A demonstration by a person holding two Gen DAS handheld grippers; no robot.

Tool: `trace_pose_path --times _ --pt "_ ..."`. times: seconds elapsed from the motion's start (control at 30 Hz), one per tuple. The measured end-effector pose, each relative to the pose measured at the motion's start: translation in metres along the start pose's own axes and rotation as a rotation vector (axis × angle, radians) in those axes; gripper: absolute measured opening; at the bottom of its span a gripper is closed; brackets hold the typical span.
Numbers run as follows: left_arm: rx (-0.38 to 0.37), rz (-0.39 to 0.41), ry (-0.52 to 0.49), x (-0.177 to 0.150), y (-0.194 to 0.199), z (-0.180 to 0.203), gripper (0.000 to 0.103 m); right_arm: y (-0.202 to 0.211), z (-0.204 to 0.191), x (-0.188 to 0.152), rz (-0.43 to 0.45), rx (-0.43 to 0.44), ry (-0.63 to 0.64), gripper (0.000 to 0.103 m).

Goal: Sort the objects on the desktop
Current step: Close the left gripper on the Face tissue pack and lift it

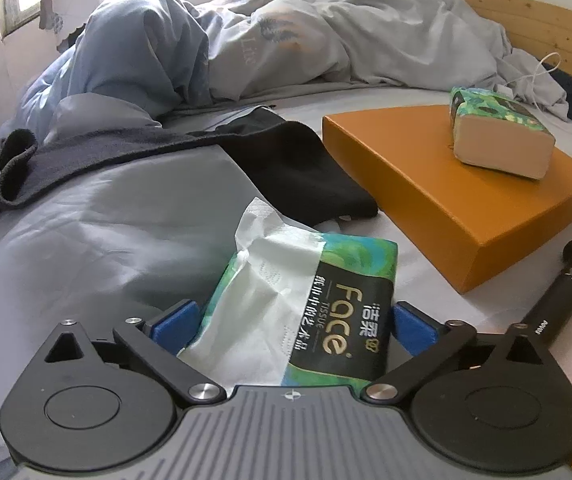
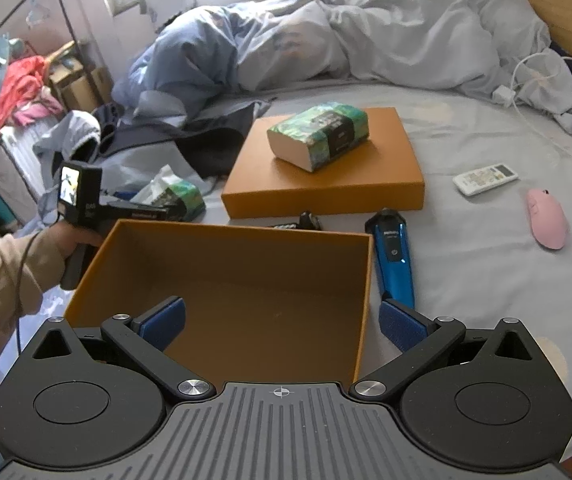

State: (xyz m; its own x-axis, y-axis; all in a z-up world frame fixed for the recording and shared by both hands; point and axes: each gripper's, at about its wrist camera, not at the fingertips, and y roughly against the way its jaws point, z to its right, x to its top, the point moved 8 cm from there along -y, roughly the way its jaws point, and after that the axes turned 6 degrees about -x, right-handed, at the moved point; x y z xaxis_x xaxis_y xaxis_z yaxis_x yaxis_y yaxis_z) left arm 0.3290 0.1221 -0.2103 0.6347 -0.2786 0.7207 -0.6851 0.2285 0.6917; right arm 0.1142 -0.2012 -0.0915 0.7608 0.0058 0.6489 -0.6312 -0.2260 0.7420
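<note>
An opened green tissue pack point(image 1: 306, 300) with a white sheet sticking out lies on the grey bed sheet. My left gripper point(image 1: 294, 320) is open, its blue pads point(image 1: 175, 322) standing at either side of the pack's near end. A second, sealed green tissue pack point(image 2: 318, 136) rests on the flat orange lid point(image 2: 326, 188). My right gripper point(image 2: 281, 320) hangs open over the near rim of the empty open orange box point(image 2: 245, 280), holding nothing. Beside the box lie a blue shaver point(image 2: 392, 260), a white remote point(image 2: 486, 178) and a pink mouse point(image 2: 548, 220).
A black garment point(image 1: 306, 168) lies left of the lid. A black tripod handle point(image 1: 558, 304) sits between lid and box. A crumpled grey-blue duvet point(image 2: 366, 40) fills the back of the bed, with a white charger cable point(image 2: 526, 80) at right. A sleeved hand point(image 2: 65, 240) holds the left gripper.
</note>
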Motion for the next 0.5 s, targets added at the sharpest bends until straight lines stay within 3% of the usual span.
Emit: trace_pose_path --times 0.3,0.5 --pt "-0.074 -0.049 0.017 -0.003 -0.011 -0.003 0.103 -0.007 -0.008 -0.006 -0.029 0.006 0.009 0.103" --pt "-0.066 -0.099 -0.031 -0.01 -0.024 0.0 0.103 -0.009 -0.012 -0.009 -0.042 0.011 0.01 0.103"
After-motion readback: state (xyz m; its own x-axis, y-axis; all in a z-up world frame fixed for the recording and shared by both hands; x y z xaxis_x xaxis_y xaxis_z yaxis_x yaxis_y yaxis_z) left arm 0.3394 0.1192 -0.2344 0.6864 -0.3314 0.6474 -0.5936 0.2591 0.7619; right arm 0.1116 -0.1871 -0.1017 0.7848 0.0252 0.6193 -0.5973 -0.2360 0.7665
